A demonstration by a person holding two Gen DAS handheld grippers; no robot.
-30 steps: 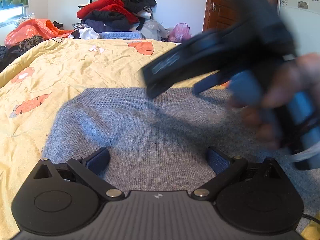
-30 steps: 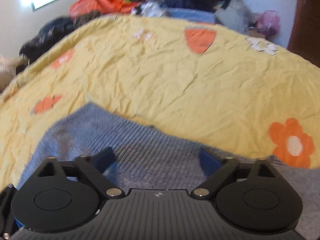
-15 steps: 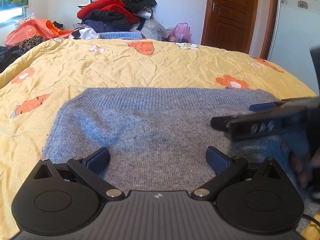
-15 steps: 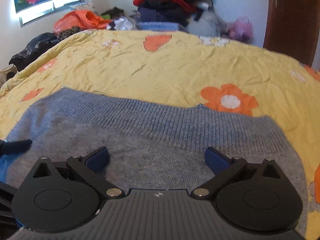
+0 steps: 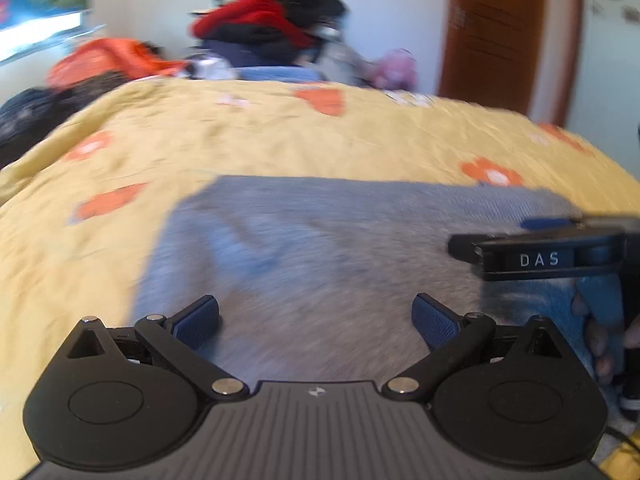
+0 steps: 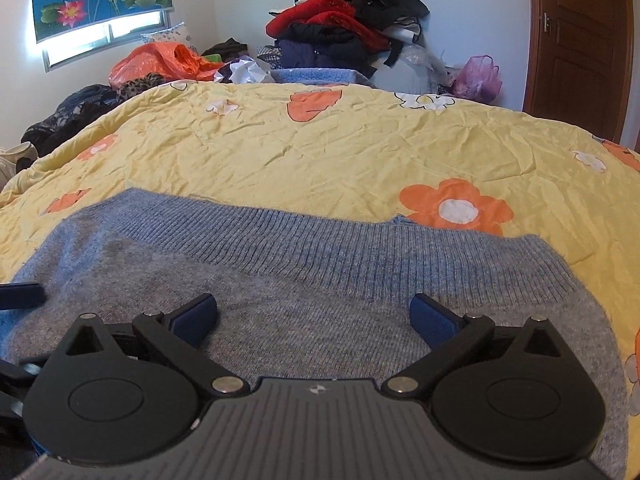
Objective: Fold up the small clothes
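A grey-blue knitted sweater (image 5: 320, 248) lies flat on the yellow flowered bedspread (image 5: 240, 140), its ribbed hem at the far side. It also shows in the right wrist view (image 6: 320, 264). My left gripper (image 5: 316, 320) is open and empty, low over the sweater's near part. My right gripper (image 6: 314, 318) is open and empty over the sweater's right half. In the left wrist view the right gripper's body (image 5: 540, 256) shows side-on at the right edge, held by a hand. A finger of the left gripper (image 6: 22, 295) pokes in at the left edge of the right wrist view.
The bedspread (image 6: 340, 152) stretches far beyond the sweater. A pile of red, black and dark clothes (image 6: 344, 28) stands behind the bed, with an orange bag (image 6: 160, 60) to its left and a pink bag (image 6: 480, 78) near the wooden door (image 6: 580, 40).
The right gripper swung from across the left view down to the sweater's right side and settled. The left wrist view now blurs and shifts, so the left gripper is moving. Both stay open.
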